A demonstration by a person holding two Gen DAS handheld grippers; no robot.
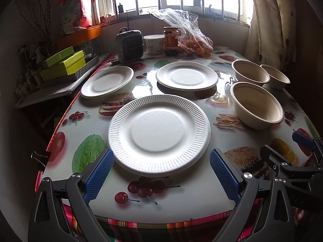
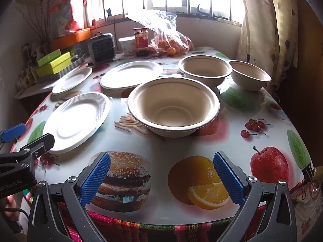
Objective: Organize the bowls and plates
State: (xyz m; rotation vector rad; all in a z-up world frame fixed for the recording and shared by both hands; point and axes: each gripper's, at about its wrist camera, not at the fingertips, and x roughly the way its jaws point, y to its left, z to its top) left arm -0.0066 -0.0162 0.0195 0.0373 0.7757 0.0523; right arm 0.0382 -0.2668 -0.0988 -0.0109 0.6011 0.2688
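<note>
Three white paper plates and three tan paper bowls sit apart on the table (image 1: 201, 197), a fruit-and-burger print cloth over it. Nothing stacked yet, by the look of it.

Nearest plate (image 1: 159, 136): directly ahead of the left gripper (image 1: 159, 178), its near rim reaching between the blue pads (no contact that I can confirm). Round, so no long axis to line up with; the approach is straight forward. Middle plate (image 1: 186, 76) lies beyond it, far-left plate (image 1: 107, 81) off toward the table's left edge.

Nearest bowl (image 2: 173, 105): ahead of the right gripper (image 2: 160, 179) and well clear of it, upright, mouth open upward. Second bowl (image 2: 205, 70) and third bowl (image 2: 250, 77) sit behind it, side by side near the curtain.

Judgement: left hand is nearer the plates, right hand nearer the bowls, so each side likely gathers its own kind.

Left gripper: jaws spread wide, holding nothing. Right gripper: jaws likewise spread wide, empty, hovering over the table's near edge.
</note>
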